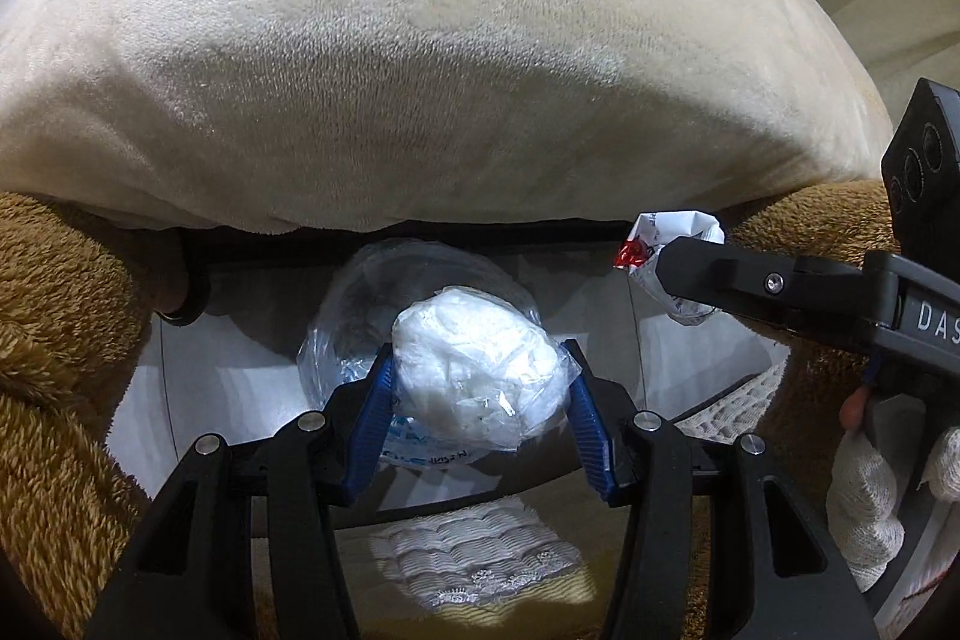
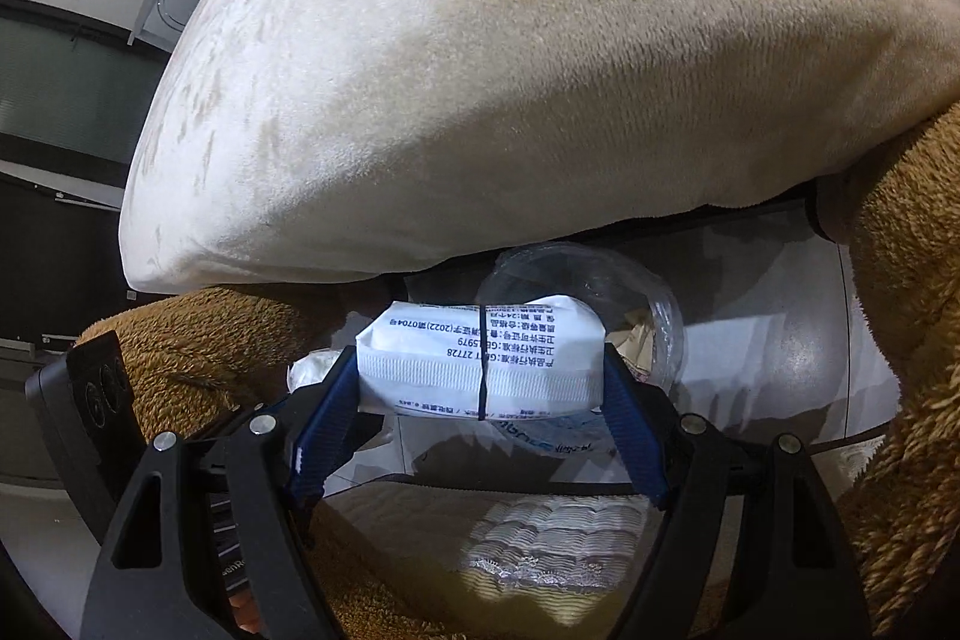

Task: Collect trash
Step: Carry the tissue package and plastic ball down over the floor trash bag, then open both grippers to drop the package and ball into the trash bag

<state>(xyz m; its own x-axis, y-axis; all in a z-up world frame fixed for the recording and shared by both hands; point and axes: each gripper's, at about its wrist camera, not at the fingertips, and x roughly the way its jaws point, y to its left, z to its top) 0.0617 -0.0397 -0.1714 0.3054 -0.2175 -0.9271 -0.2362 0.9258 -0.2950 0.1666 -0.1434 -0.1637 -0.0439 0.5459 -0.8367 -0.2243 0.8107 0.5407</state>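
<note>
My left gripper (image 1: 480, 388) is shut on a crumpled clear plastic bag with white stuffing (image 1: 474, 370), held over a bin lined with a white liner (image 1: 240, 370). A clear plastic cup (image 1: 384, 292) lies inside the bin. My right gripper (image 2: 480, 388) is shut on a white printed wrapper pack (image 2: 480, 358), also held over the bin (image 2: 780, 358). The clear cup (image 2: 600, 292) shows behind the pack. In the left wrist view the right gripper (image 1: 690, 268) comes in from the right with the wrapper (image 1: 666, 232) at its tip.
A large cream plush cushion (image 1: 420, 40) overhangs the bin's far side. Brown fluffy fabric (image 1: 54, 310) lies on both sides of the bin. A white lace-trimmed cloth (image 1: 474, 550) lies below the grippers. The gloved hand (image 1: 870, 496) holds the right gripper.
</note>
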